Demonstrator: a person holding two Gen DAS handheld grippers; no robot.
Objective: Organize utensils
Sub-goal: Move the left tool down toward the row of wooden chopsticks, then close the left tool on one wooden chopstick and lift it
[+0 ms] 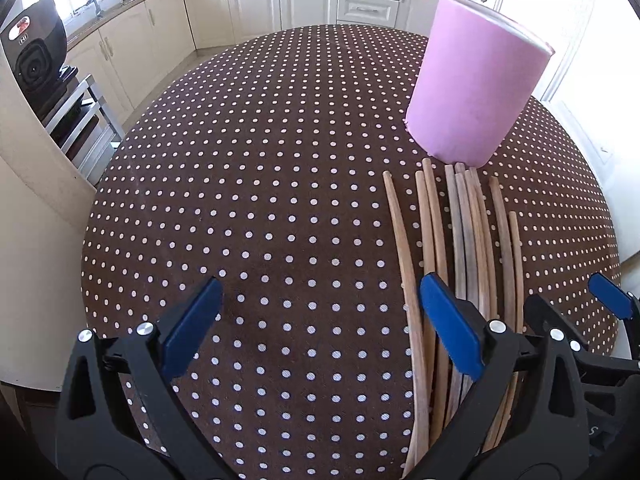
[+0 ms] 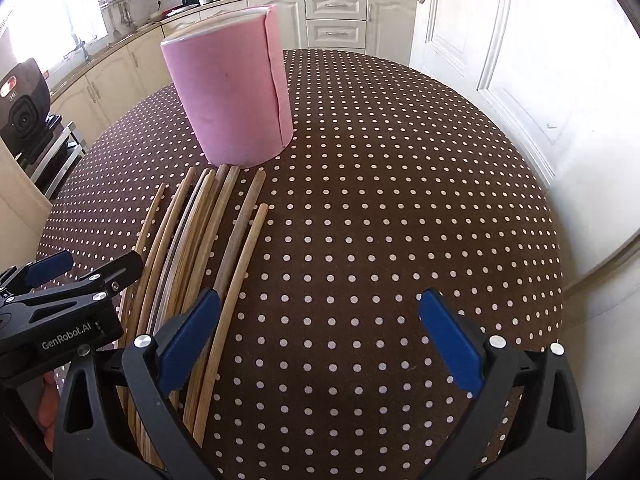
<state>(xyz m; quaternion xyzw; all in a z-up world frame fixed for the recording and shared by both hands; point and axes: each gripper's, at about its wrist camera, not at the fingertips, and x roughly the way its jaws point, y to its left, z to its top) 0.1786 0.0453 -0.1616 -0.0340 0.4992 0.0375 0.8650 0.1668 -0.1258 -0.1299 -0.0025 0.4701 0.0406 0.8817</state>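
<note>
Picking first chopstick | both tools wide open, empty | chopsticks (image 1: 460, 240) lie just before pink holder (image 1: 476, 80) — take the outermost one singly, right tool (image 2: 320, 336) nearest; left tool (image 1: 320, 320) idle

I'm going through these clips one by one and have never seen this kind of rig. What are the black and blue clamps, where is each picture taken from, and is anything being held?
There is no robot: a person carries two hand-held grippers, each with a fisheye camera looking along its jaws. One picture comes from the left gripper, the other from the right gripper. Both have their jaws open and hold nothing. On the dotted tablecloth lies a bunch of wooden chopsticks, with a pink cylindrical holder standing just beyond their far ends.
</note>
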